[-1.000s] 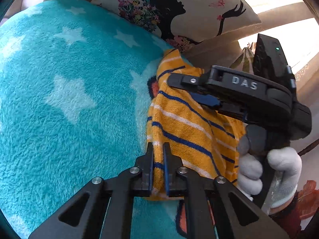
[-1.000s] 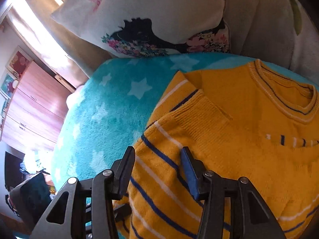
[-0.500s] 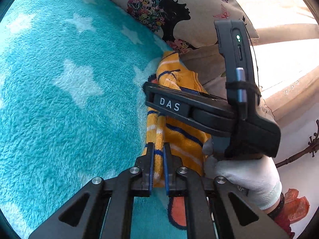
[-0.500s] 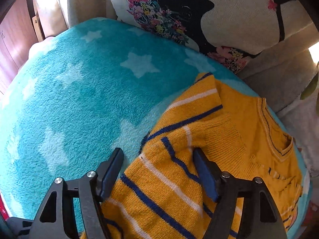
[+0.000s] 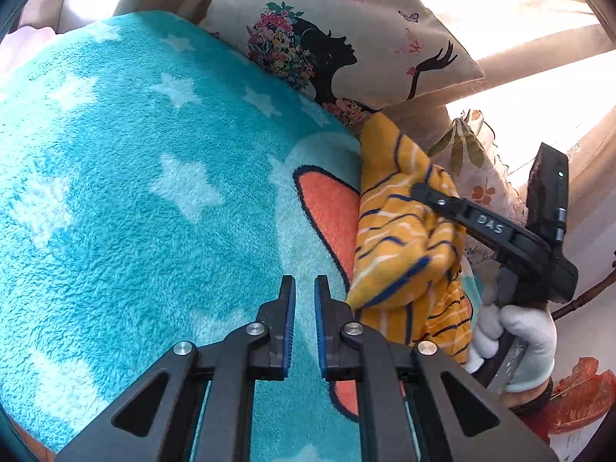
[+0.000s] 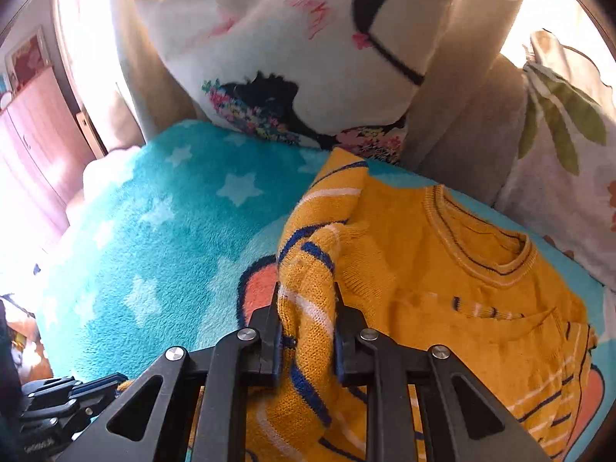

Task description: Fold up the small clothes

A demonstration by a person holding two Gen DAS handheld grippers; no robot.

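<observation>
In the left wrist view the left hand-held gripper (image 5: 305,302) hangs over the star blanket (image 5: 154,211) with its jaws nearly together on nothing; the yellow striped sweater (image 5: 400,246) lies at three o'clock. In the right wrist view the right hand-held gripper (image 6: 307,321) is clamped on the bunched sleeve (image 6: 308,269), probably a double layer. Carry it toward three o'clock across the chest, keeping it low and taut.

You face a beige sofa backrest (image 6: 454,131), strongly backlit. A silhouette-print cushion (image 5: 346,38) leans against it, a leaf-print cushion (image 6: 558,161) sits to its right, and a reddish wooden cabinet (image 6: 34,142) stands far left.
</observation>
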